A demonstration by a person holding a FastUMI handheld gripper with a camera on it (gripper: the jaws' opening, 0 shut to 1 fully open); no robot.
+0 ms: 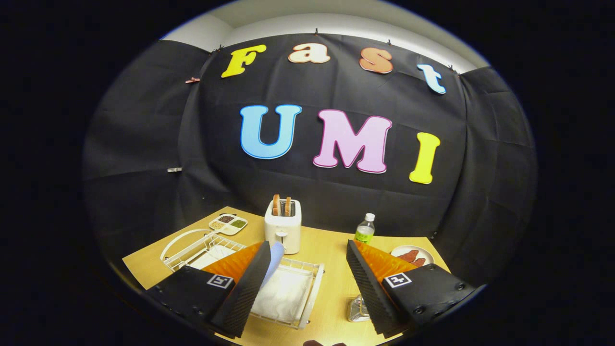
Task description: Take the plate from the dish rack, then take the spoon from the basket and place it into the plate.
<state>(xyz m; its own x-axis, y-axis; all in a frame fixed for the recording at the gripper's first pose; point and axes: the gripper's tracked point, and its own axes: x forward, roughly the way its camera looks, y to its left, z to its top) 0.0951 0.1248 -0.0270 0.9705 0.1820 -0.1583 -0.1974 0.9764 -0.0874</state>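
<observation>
A pale blue plate (276,257) stands on edge in the white wire dish rack (307,293), just beside one finger of the wide-open gripper (305,269); toast (281,205) sits in the toaster (283,230).

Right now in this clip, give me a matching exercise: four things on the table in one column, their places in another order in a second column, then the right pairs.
The gripper is open above the table.

Things:
1. toaster
2. bottle
3. dish rack
4. divided dish

Places:
A. beside the toaster, away from the bottle
B. below and between the fingers, white cloth in it
C. beyond the fingers, two slices sticking up
D. behind the small plate of red food

Pairs: 1-C, 2-D, 3-B, 4-A
</observation>
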